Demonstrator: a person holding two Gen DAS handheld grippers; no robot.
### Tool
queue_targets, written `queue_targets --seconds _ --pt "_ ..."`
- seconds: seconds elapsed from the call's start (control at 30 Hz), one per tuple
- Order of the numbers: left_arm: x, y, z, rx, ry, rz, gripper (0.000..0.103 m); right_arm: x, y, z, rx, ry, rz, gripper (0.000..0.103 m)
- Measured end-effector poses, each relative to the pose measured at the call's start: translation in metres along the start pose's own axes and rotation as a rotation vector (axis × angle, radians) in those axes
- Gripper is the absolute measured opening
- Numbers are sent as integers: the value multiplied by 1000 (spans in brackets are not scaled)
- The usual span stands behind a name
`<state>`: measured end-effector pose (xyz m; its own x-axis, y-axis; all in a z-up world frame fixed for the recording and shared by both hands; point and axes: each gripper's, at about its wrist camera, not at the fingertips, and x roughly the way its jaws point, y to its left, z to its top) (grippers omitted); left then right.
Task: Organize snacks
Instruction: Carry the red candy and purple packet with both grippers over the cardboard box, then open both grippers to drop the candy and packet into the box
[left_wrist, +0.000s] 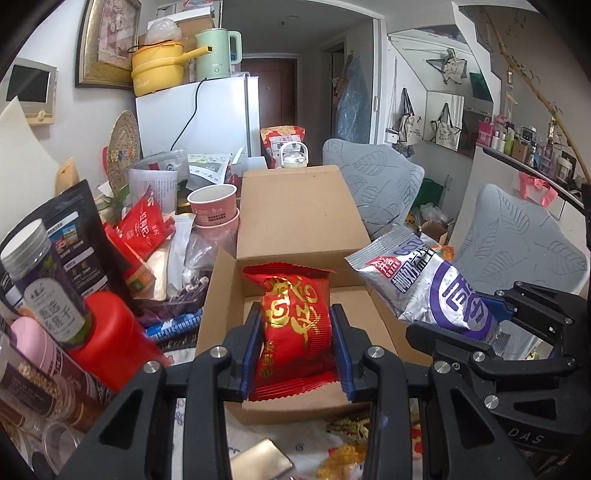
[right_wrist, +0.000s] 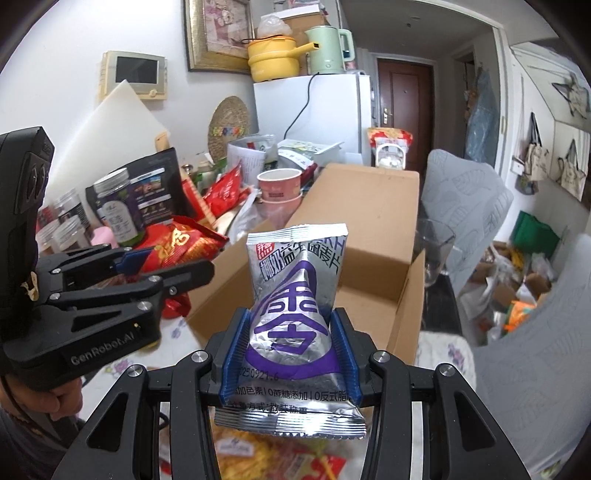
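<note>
At frame centre, the left gripper (left_wrist: 295, 325) clamps a red snack packet (left_wrist: 293, 317) above the open cardboard box (left_wrist: 295, 218), while the right gripper (right_wrist: 291, 332) clamps a silver-purple snack packet (right_wrist: 299, 295) over it.

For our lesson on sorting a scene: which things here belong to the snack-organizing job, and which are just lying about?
Part of the job:
- red and gold foil snack packet, clamped in the left gripper
- silver and purple foil snack packet, clamped in the right gripper
- open brown cardboard box

Lying about:
- yellow cooking pot
- pale green electric kettle
- pink paper cups
</note>
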<state>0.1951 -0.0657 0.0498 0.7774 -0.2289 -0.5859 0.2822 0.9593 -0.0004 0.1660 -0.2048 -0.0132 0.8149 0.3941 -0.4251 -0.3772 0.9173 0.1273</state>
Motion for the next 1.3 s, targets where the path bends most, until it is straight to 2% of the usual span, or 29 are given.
queue_targets --seconds 0.33,0.53,0.87,1.17,1.3 --pt "48 3 32 18 27 39 35 37 -13 27 6 16 -35 44" --pt "85 10 44 19 77 77 35 63 -26 42 18 45 -77 44" --pt "152 20 42 21 223 89 35 123 -46 43 46 171 -121 45" --pt "188 21 32 38 311 134 35 149 -53 39 78 241 -139 45" --pt "198 23 25 25 364 120 36 156 -55 35 84 267 -144 45"
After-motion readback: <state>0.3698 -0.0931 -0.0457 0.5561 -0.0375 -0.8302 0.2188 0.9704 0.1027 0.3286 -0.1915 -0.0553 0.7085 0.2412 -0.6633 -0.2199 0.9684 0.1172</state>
